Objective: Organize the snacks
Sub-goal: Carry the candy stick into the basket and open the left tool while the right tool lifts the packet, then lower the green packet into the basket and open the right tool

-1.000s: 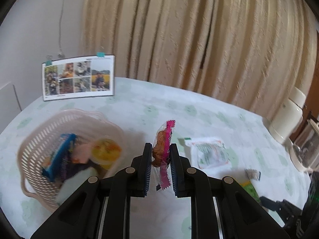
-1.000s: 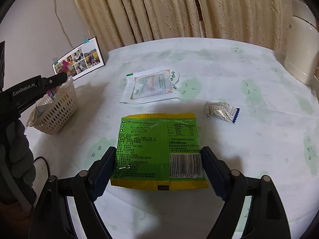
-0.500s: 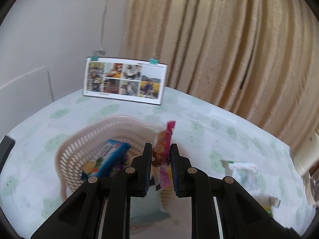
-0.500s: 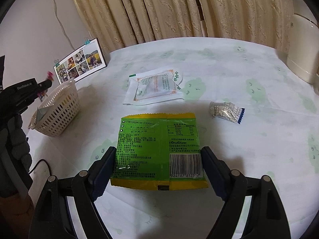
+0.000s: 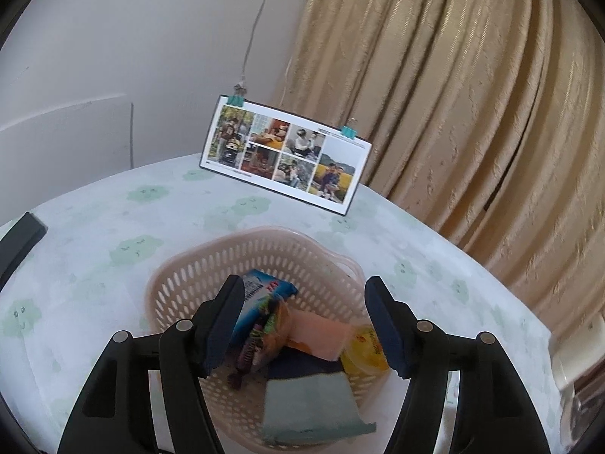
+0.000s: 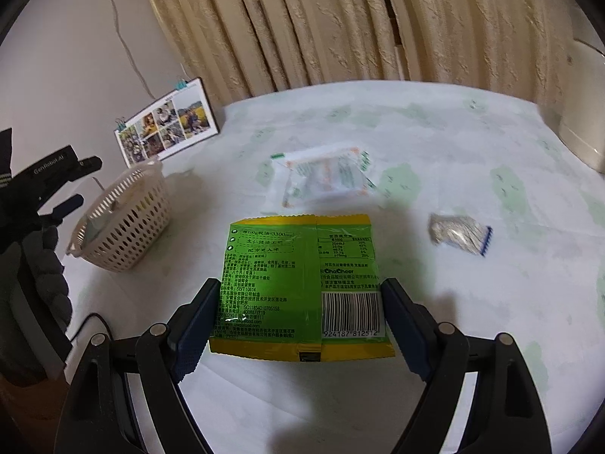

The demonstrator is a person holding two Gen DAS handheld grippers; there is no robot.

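Note:
My left gripper (image 5: 302, 302) hangs open just above the beige lattice basket (image 5: 261, 236). The pink-edged snack (image 5: 251, 344) lies inside it, free of the fingers, next to a blue packet (image 5: 262, 295), a peach block (image 5: 321, 336), a yellow cup (image 5: 365, 348) and a pale grey-blue packet (image 5: 310, 405). My right gripper (image 6: 300, 287) is open, its fingers either side of the lower half of a green and yellow packet (image 6: 298, 257) lying flat on the table. Beyond it lie a white packet (image 6: 325, 178) and a small silver packet (image 6: 457, 232). The basket (image 6: 124, 219) stands far left, under the left gripper (image 6: 81, 181).
A clipped photo card (image 5: 287, 159) stands behind the basket against the wall and curtain. A white appliance (image 6: 582, 106) sits at the table's far right edge. A black object (image 5: 19, 242) lies at the left rim. A gloved hand (image 6: 41, 265) holds the left tool.
The left gripper swung left over the basket and opened, and the pink-edged snack it held now lies in the basket. The right gripper stayed open around the green packet.

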